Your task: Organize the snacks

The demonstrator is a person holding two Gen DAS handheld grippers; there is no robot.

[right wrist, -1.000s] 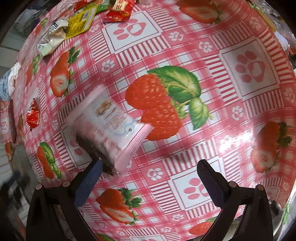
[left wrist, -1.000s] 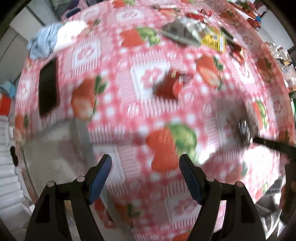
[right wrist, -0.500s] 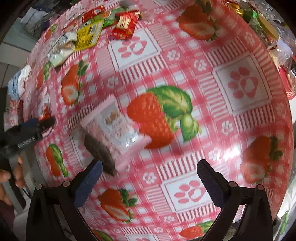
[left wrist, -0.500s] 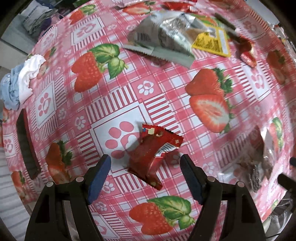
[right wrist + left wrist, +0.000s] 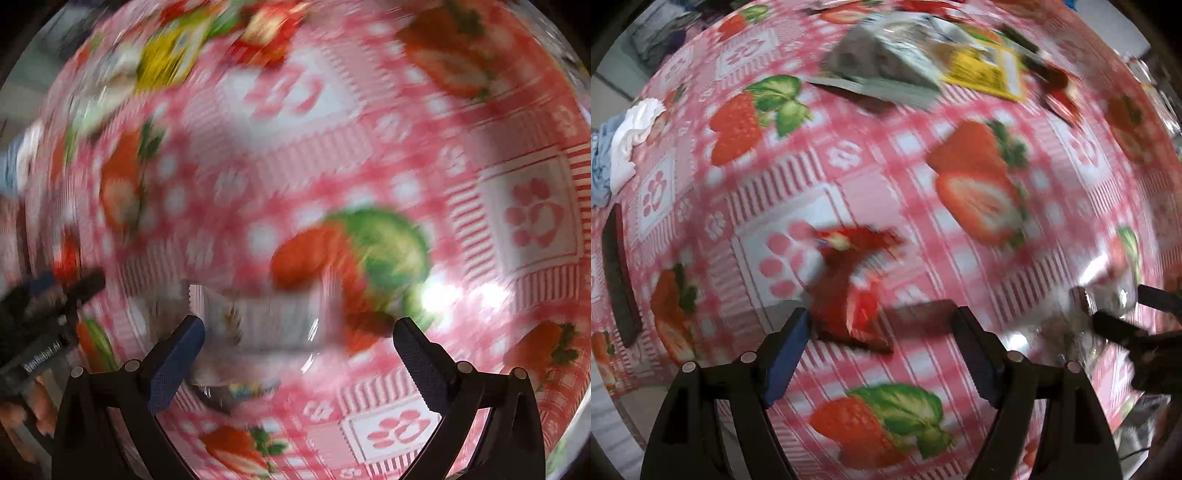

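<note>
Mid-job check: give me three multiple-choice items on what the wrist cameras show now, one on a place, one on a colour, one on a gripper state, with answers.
1. Where is the red snack packet relative to the left gripper?
A. Between its open fingers, nearer the left one
B. Far off by the cloth
C. Under the phone

2. What colour is the packet beside the silver bag?
A. Blue
B. Yellow
C. Black

3. How is the right gripper?
A. Shut on a packet
B. Out of view
C. Open, a clear packet between its fingers

Answers: A, the packet lies just ahead of the blue pad; B, the yellow packet touches the bag; C, the fingers stand wide apart.
</note>
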